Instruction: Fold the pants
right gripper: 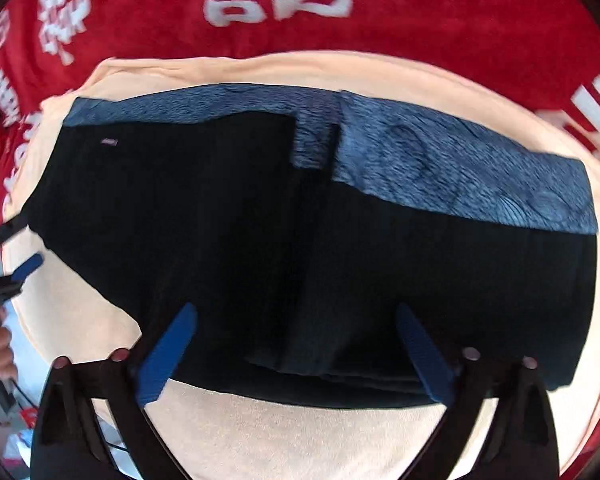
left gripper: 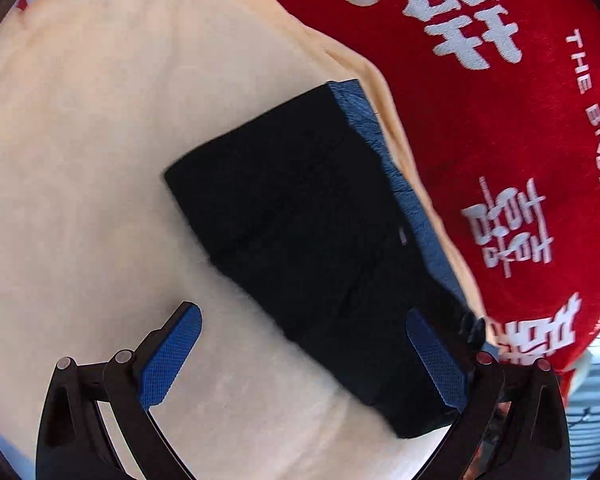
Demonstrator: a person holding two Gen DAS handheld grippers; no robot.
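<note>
Pants [right gripper: 300,240] folded into compact rectangle ahead of both jaws. Left gripper [left gripper: 304,354] and right gripper [right gripper: 300,350] wide open, empty. Looks near done.

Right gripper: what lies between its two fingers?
In the right wrist view, the black pants lie between the open right gripper's fingers, over the cream towel.
</note>
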